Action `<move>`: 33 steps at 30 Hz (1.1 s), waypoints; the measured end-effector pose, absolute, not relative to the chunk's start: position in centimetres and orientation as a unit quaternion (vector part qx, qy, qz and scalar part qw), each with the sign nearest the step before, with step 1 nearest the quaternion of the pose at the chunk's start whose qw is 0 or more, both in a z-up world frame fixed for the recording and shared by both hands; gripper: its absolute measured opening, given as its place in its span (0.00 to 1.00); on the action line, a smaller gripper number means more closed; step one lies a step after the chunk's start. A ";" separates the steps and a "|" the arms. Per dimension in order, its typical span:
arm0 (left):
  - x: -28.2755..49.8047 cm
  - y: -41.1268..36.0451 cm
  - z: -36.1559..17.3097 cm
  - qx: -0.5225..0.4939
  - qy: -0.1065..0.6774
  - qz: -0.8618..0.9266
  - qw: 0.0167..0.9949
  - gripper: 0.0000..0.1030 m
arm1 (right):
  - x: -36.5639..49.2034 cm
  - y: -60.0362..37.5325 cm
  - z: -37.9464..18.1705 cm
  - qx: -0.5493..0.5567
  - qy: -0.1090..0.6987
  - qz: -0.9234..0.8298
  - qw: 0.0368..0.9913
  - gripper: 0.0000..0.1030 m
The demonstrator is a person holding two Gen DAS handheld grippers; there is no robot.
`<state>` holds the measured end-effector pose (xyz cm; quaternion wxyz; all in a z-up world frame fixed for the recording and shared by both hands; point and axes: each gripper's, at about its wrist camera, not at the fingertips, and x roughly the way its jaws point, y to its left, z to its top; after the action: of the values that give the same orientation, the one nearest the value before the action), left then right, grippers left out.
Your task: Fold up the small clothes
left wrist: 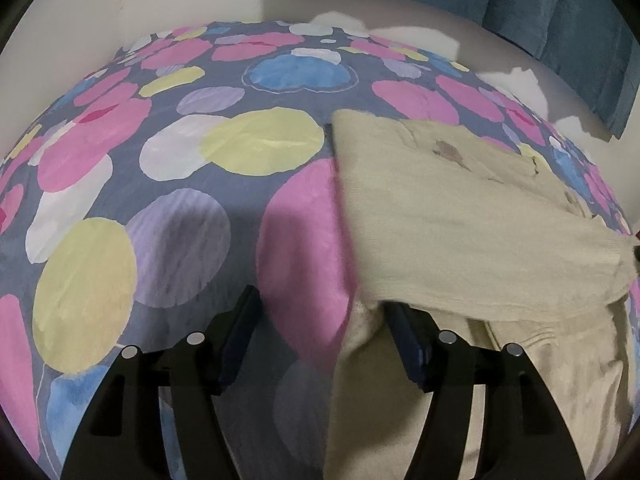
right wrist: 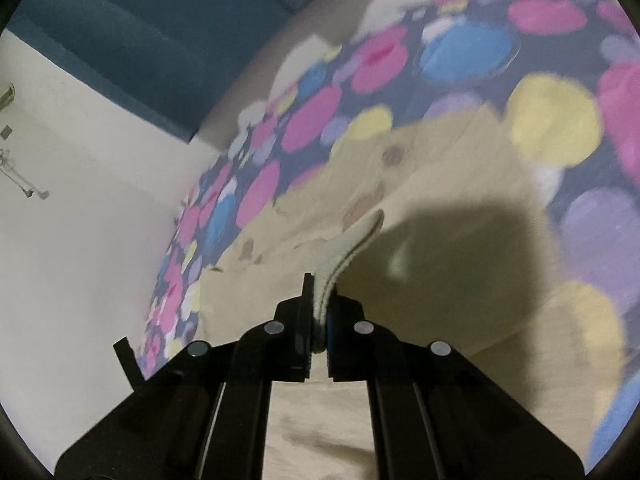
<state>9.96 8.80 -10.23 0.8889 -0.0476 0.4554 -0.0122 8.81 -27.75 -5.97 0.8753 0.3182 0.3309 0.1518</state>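
A small cream knitted garment (left wrist: 452,216) with faint brown prints lies on a bed cover (left wrist: 168,184) patterned with coloured dots. One part of it is drawn out toward the right edge of the left wrist view. My left gripper (left wrist: 322,312) stands open just above the garment's left edge. Its right finger (left wrist: 404,344) is over the cream cloth and its left finger is over the cover, and nothing is pressed between them. In the right wrist view my right gripper (right wrist: 320,292) is shut on a ribbed edge (right wrist: 356,240) of the garment (right wrist: 440,208), lifting it into a ridge.
A teal curtain (left wrist: 560,8) hangs behind the bed, and a pale wall (right wrist: 80,220) runs along one side of it. The bed cover's edge (right wrist: 176,264) drops off next to that wall. White patches of sheet (left wrist: 412,36) show at the far edge.
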 end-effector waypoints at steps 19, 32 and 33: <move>10.2 8.7 -10.3 -0.052 0.453 -0.017 0.890 0.65 | 8.2 -31.3 -12.7 0.349 0.383 0.104 0.849 0.04; 10.2 8.8 -10.3 -0.052 0.453 -0.018 0.890 0.67 | 7.7 -31.5 -12.4 0.336 0.379 0.083 0.858 0.04; 10.3 8.7 -10.3 -0.052 0.454 -0.019 0.889 0.68 | 7.8 -31.7 -12.7 0.341 0.381 0.084 0.856 0.04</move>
<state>10.26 8.70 -10.34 0.8892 -0.0516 0.4543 -0.0187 7.79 -31.72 -12.67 0.8556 0.3406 0.3807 0.0836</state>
